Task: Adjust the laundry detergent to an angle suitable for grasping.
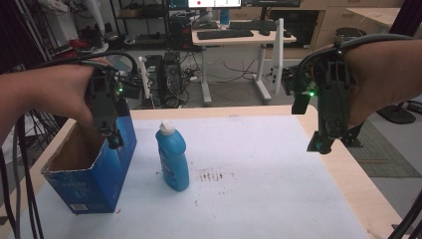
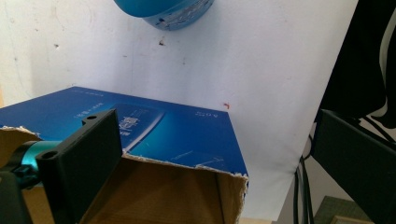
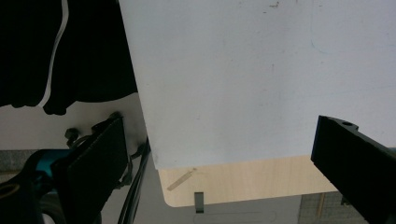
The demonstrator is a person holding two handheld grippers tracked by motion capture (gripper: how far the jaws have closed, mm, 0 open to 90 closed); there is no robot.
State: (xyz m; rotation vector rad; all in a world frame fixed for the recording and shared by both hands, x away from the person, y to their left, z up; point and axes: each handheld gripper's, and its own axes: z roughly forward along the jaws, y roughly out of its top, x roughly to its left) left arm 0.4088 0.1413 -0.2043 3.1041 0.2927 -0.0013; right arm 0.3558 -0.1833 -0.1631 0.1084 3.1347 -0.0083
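A blue bottle with a white cap stands upright on the white sheet, left of the table's middle. Its base shows at the top of the left gripper view. An open blue cardboard box with a torn brown rim stands at the table's left. My left gripper hangs just above the box's far rim, pointing down; its jaws stand wide apart over the box with nothing between them. My right gripper hovers over the table's right edge, open and empty, its jaws framing the sheet and the wooden edge.
The white sheet covers most of the wooden table and carries small reddish marks right of the bottle. Beyond the far edge are a desk with a keyboard, computer towers and loose cables on the floor.
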